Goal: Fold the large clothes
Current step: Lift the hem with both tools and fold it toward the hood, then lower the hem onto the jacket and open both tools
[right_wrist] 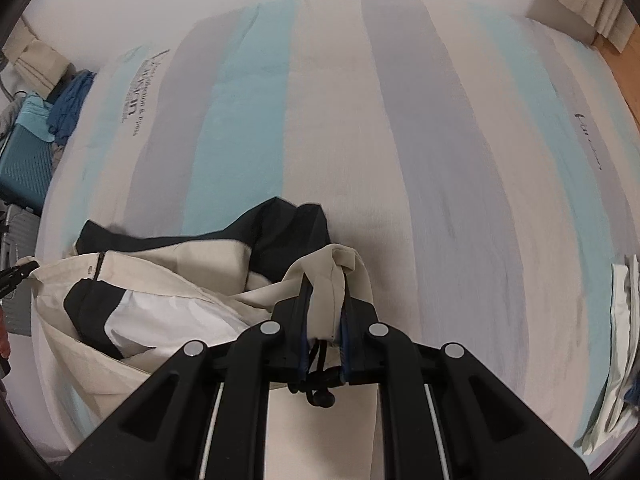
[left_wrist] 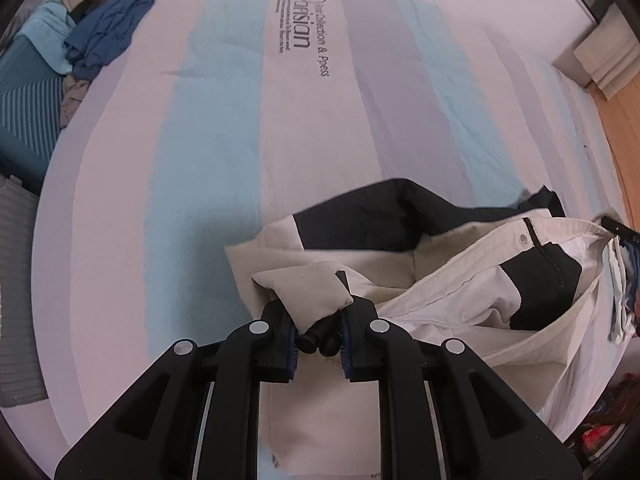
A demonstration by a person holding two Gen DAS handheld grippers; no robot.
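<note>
1. Left tool (left_wrist: 318, 312): its 2 fingers are pressed together on a folded cream corner of the jacket (left_wrist: 360, 264). A black drawcord toggle (left_wrist: 318, 344) hangs between the blue pads just below the pinched cloth.
2. Right tool (right_wrist: 325, 312): its 2 fingers are pressed together on a bunched cream edge of the jacket (right_wrist: 180, 280). A black drawcord (right_wrist: 320, 384) with a round stopper hangs below the pinched fold.
3. Jacket: a large cream garment with black panels and a white lining. It lies crumpled on the bed (left_wrist: 220, 140), at the near edge of the bed as both cameras look across it. Its front is open, and a metal snap (left_wrist: 523, 239) shows on the cream placket.
4. Span: the jacket stretches between the 2 tools. In the left wrist view the bulk lies to the right of the tool; in the right wrist view it lies to the left.
5. Bed: the cover carries wide stripes of cream, light blue and grey, with printed dark lettering (left_wrist: 302, 32) toward the far edge.
6. Far left corner of the bed: a heap of blue clothes (left_wrist: 106, 32) rests beside a teal basket (left_wrist: 24, 92).
7. Right side of the bed: a stack of folded light cloth (right_wrist: 618, 344) lies at the edge, well apart from the jacket.
</note>
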